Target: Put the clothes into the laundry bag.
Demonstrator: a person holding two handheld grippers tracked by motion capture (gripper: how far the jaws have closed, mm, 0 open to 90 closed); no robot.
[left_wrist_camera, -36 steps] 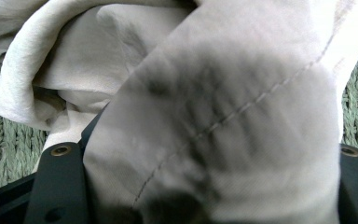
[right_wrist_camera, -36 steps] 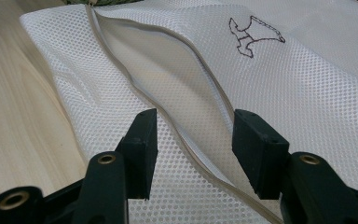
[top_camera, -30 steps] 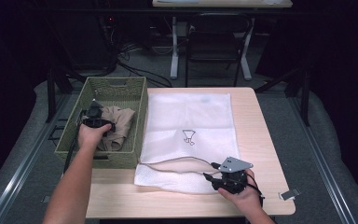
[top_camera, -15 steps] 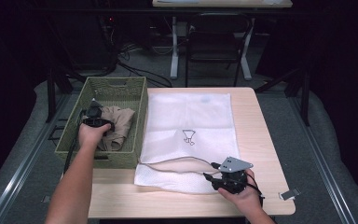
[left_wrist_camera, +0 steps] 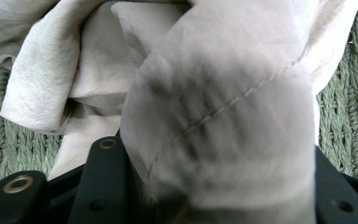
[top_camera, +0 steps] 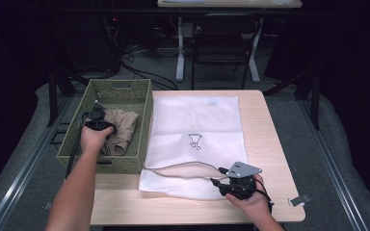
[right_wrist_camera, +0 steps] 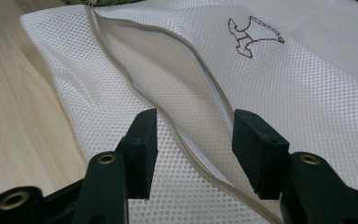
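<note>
With the left gripper clamped on the beige garment in the green basket, the person does well to lift it clear of the rim while the right gripper, jaws wide apart and empty, astride the unzipped edge of the mesh laundry bag, pinches that edge and raises it.

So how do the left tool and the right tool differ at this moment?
The left tool is inside the green basket; the right tool is at the white mesh bag on the table. The left tool has beige cloth bunched over and between its jaws; the right tool's jaws stand open and empty, straddling the bag's open zipper edge. Both are hand-held.
</note>
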